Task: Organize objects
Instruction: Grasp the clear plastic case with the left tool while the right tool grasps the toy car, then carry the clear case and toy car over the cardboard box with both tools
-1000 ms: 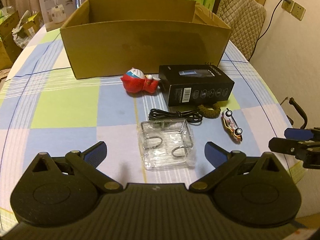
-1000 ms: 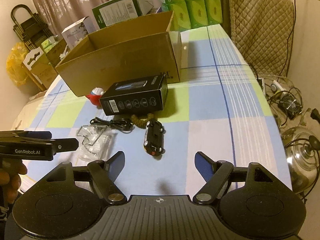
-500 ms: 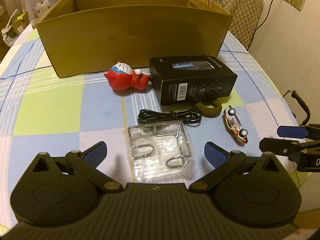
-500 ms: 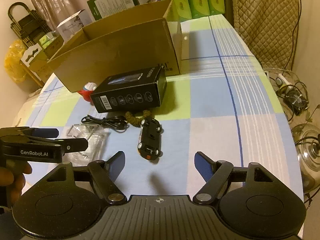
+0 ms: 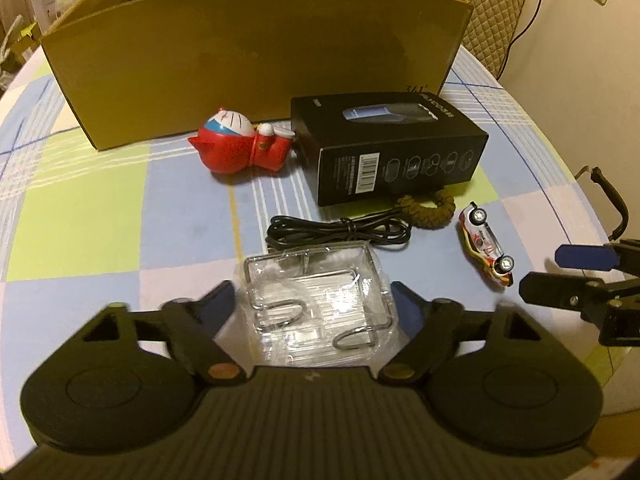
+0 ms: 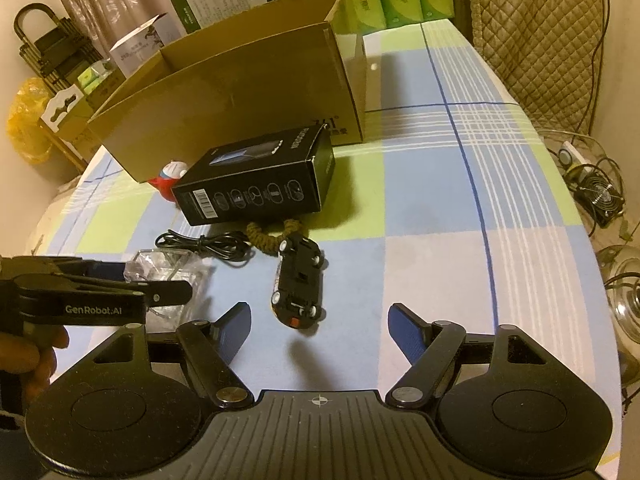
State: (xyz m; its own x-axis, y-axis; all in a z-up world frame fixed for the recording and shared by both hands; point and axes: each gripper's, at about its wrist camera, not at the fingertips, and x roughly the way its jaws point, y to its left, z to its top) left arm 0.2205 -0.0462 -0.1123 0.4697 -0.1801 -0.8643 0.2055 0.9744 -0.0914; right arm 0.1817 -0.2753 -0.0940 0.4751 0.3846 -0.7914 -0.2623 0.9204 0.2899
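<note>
Six loose things lie before us on the checked cloth of the tabletop (image 5: 88, 216), all in front of a big open cardboard box (image 5: 256, 52) whose inside we cannot see. Largest of them is a glossy black carton (image 5: 392, 152), lying flat, with a round red plastic figure (image 5: 240, 148) on its side just beside its left end. Nearer us sits a clear crinkled packet with bent wire hooks (image 5: 320, 304); our left claw (image 5: 316, 308) has just been closing around it, a finger on each side, though we cannot tell if the pads touch it yet. Behind the packet a coiled black cable (image 5: 340, 232) meets a braided olive cord loop (image 5: 428, 210). Smallest, a toy car (image 6: 298, 284) lies just ahead of our right claw (image 6: 320, 334), whose jaws stand apart around nothing.
</note>
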